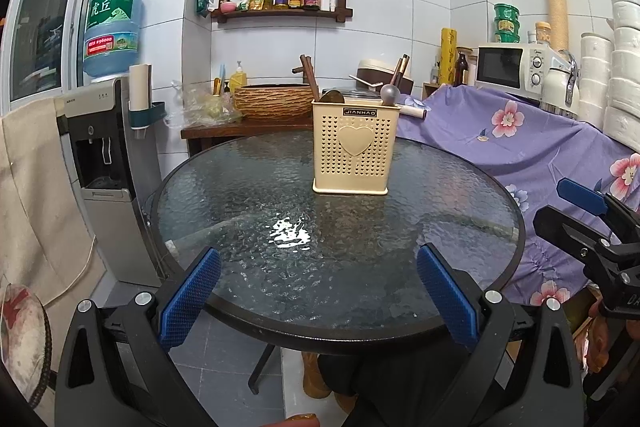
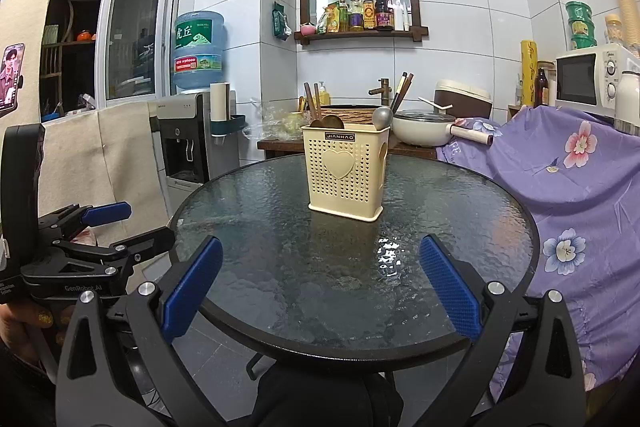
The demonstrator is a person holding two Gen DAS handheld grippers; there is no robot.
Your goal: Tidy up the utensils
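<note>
A cream perforated utensil holder (image 1: 352, 147) (image 2: 345, 171) with a heart on its front stands upright on the far half of the round glass table (image 1: 248, 203) (image 2: 460, 211). Out of its top stick a grey ladle (image 1: 389, 93) (image 2: 382, 116), brown wooden spoons (image 2: 320, 107) and dark chopsticks (image 1: 401, 69) (image 2: 401, 91). My left gripper (image 1: 318, 287) is open over the near table edge, nothing between its blue pads. My right gripper (image 2: 320, 283) is open too, likewise empty, near the front rim. Each gripper shows at the side of the other's view.
A water dispenser (image 1: 108, 163) (image 2: 188, 143) stands left of the table. Purple floral cloth (image 1: 540, 147) (image 2: 580, 187) covers furniture on the right. Behind the table sit a wooden counter with a basin (image 1: 272, 101), a pot (image 2: 424, 127) and a microwave (image 1: 512, 67).
</note>
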